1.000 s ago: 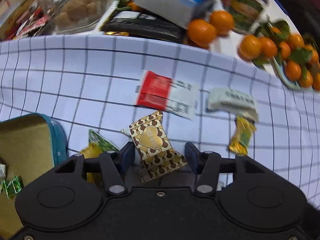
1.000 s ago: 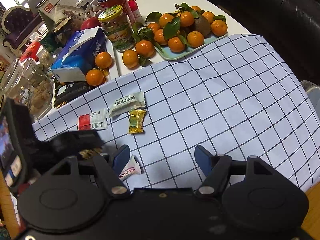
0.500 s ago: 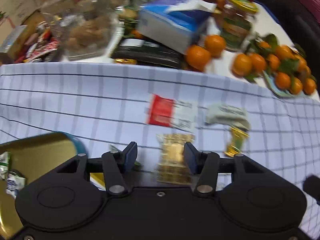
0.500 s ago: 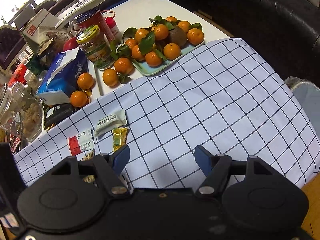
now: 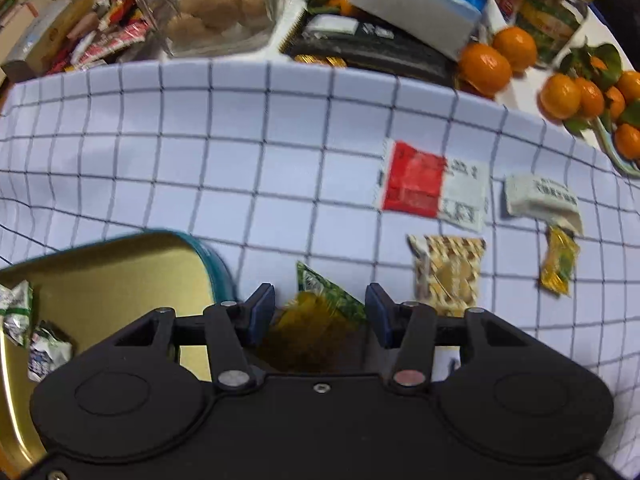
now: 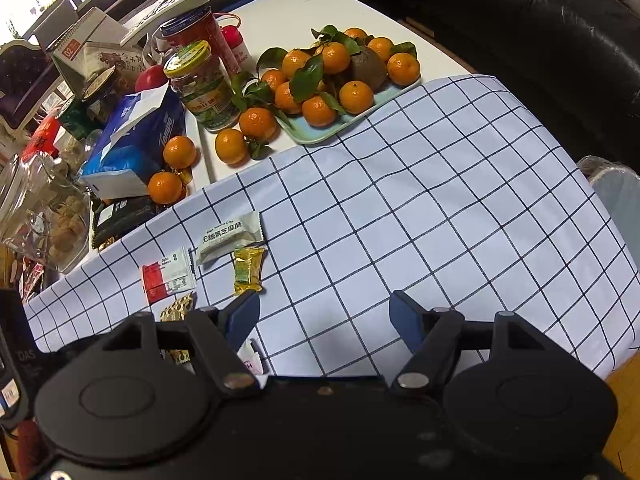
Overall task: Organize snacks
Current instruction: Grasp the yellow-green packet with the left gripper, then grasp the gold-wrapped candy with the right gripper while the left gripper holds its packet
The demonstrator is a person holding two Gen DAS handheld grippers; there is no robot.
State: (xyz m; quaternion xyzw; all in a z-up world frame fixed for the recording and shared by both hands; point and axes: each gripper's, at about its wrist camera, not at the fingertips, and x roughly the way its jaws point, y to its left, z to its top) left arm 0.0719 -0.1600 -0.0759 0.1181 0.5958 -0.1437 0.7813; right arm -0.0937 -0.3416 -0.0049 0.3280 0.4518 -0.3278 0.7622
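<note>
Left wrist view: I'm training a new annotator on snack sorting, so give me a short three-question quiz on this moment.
1. True or false: the red and white packet lies inside the tin.
2. Which snack lies between the left gripper jaws? A) the green and yellow packet B) the gold heart-pattern packet C) the white packet
3. Fill in: between the jaws of the right gripper lies only the checked ____.

Key: 1 false; 2 A; 3 cloth.
</note>
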